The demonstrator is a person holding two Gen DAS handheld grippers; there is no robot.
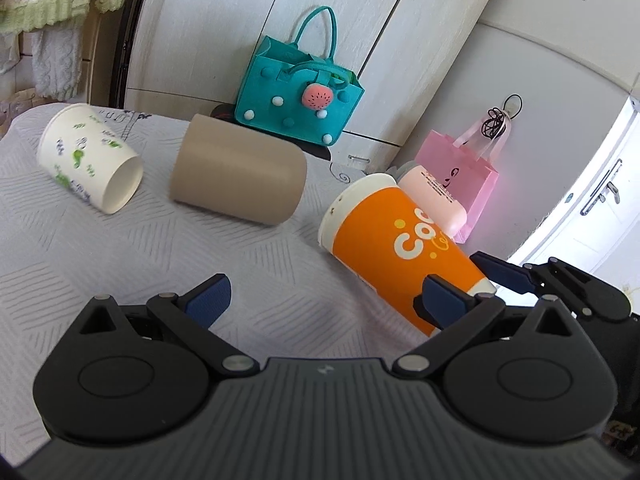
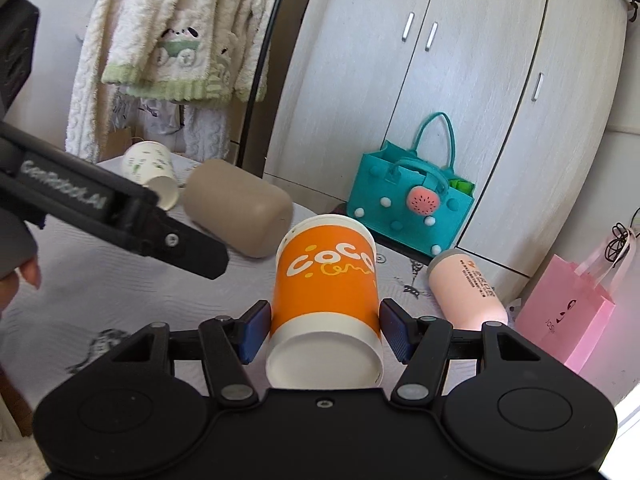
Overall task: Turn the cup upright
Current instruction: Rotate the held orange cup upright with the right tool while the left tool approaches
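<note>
left tool (image 1: 328, 300): jaws spread wide, nothing held | right tool (image 2: 324, 330): jaws flanking load
</note>
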